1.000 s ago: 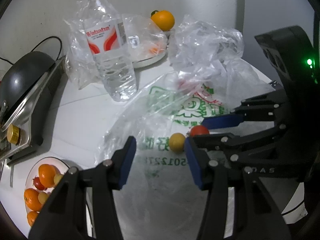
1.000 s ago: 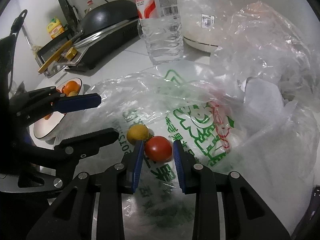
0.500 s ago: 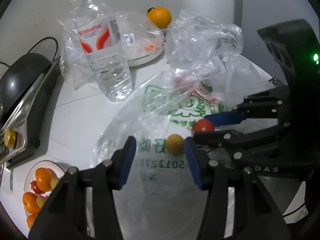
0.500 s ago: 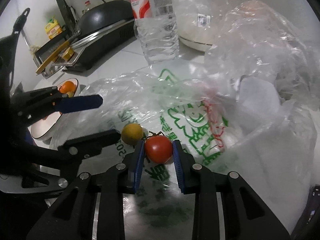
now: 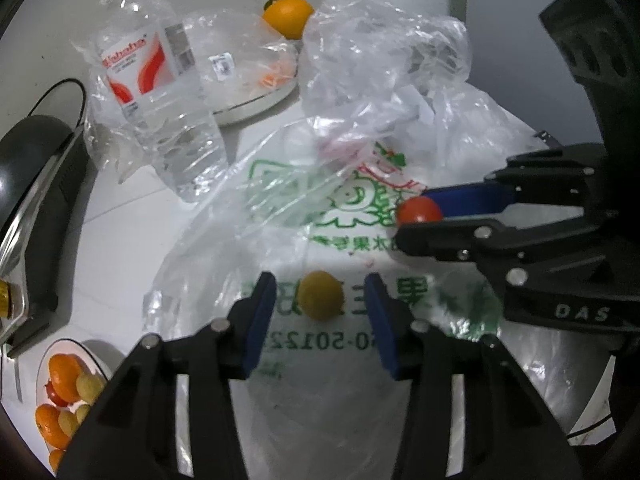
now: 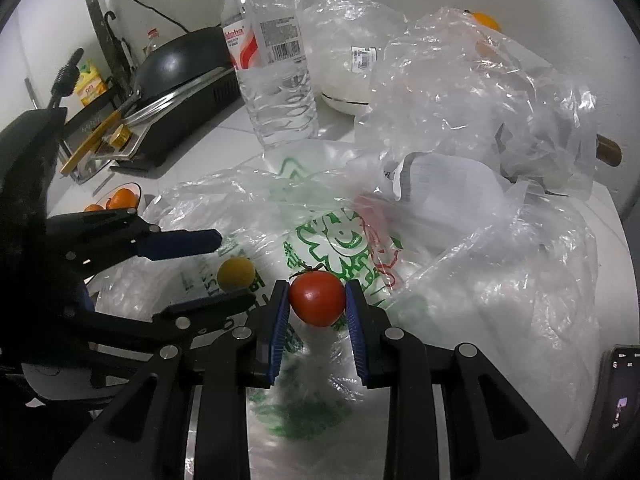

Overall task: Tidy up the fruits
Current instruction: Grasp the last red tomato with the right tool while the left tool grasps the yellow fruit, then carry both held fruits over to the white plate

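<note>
The right gripper (image 6: 317,307) pinches the red tomato (image 6: 317,298), while the left gripper's (image 5: 320,300) closing jaws flank the untouched yellow fruit (image 5: 321,295).

hand-held gripper (image 5: 320,312) | black frame | blue pads | silver screws | "DAS" lettering

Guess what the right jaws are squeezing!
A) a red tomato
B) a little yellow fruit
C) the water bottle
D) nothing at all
A: in the right wrist view the red tomato sits pinched between the blue pads of the right gripper, while the yellow fruit lies loose on the plastic bag between the closing jaws of the left gripper.
</note>
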